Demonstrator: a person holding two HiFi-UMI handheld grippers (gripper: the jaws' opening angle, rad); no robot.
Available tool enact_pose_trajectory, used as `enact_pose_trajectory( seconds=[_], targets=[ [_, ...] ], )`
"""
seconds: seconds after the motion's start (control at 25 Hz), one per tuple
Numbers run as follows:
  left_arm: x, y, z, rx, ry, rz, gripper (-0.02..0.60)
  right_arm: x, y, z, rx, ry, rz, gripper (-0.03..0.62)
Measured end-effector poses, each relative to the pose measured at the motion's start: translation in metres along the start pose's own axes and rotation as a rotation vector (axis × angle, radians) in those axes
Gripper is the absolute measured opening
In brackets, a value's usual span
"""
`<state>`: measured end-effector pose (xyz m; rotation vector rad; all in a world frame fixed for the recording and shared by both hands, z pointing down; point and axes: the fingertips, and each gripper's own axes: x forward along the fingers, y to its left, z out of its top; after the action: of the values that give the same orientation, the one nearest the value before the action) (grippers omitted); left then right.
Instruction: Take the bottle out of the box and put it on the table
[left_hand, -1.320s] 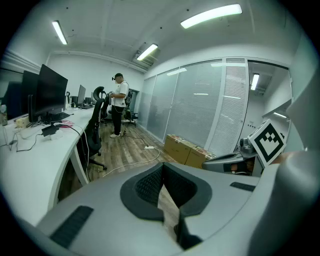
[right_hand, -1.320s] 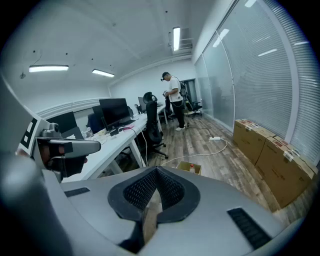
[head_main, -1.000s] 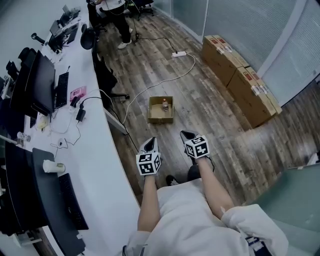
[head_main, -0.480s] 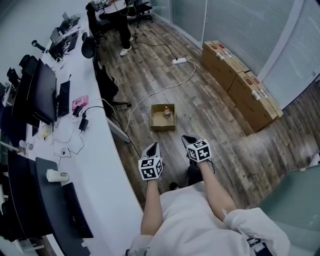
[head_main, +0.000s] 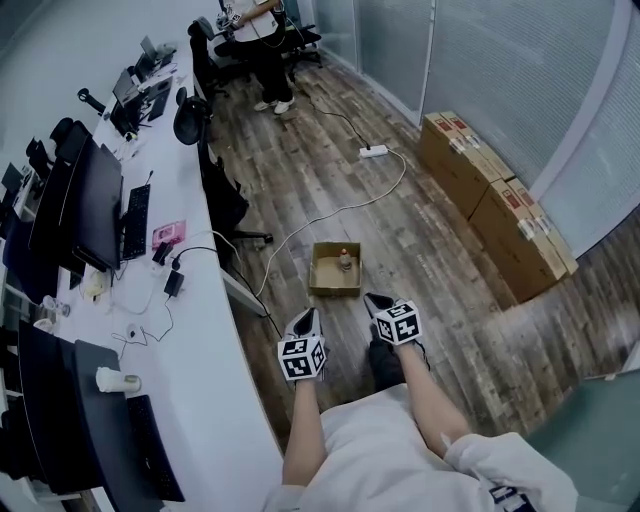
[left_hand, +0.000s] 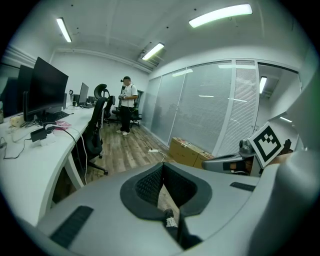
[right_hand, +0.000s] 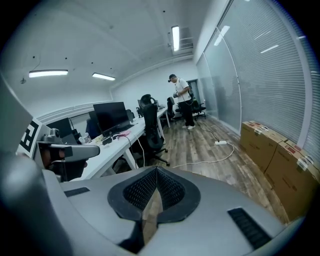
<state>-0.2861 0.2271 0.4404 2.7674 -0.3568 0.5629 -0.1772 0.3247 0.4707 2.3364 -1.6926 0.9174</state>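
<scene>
Both tools are pressed together at the tips with nothing between them. The left tool (head_main: 305, 318) and right tool (head_main: 376, 300) are held out side by side above the floor (head_main: 440, 300), short of the box (head_main: 335, 291). The box sits open-topped on the floor, just off the long edge of the white counter (head_main: 200, 340), with a white cable (head_main: 330, 212) trailing beyond it. The bottle (head_main: 345, 261) stands upright inside, close to the box's far wall and towards its right corner.

By my reading, the step in hand is the approach, and nothing has been grasped yet. To do it well, one tool should spread its jaws before it goes below the rim, not inside the box, since there looks to be little room between the bottle and the far wall. The right tool seems the nearer one. It should come down from above, set a jaw on either side of the bottle's body below the cap, and clamp firmly. The left tool could rest on the near rim, as so light a box may rise with the bottle. Lift straight up until clear, then choose a bare stretch near the counter's edge, away from the leads and keyboards.
</scene>
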Motion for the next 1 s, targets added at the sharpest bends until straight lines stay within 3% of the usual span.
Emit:
enact_pose_trajectory(
  seconds=[0.32, 0.44, 1.0],
  targets=[
    [0.083, 0.047, 0.046, 0.007, 0.015, 0.067, 0.014, 0.086, -0.058, 0.071, 0.036, -0.029, 0.057, 0.04],
    [0.122, 0.057, 0.065, 0.012, 0.031, 0.081, 0.014, 0.111, -0.083, 0.094, 0.003, -0.014, 0.07, 0.04],
    [0.294, 0.068, 0.152, -0.002, 0.061, 0.132, 0.014, 0.217, -0.2, 0.184, -0.056, 0.071, 0.158, 0.04]
  ],
)
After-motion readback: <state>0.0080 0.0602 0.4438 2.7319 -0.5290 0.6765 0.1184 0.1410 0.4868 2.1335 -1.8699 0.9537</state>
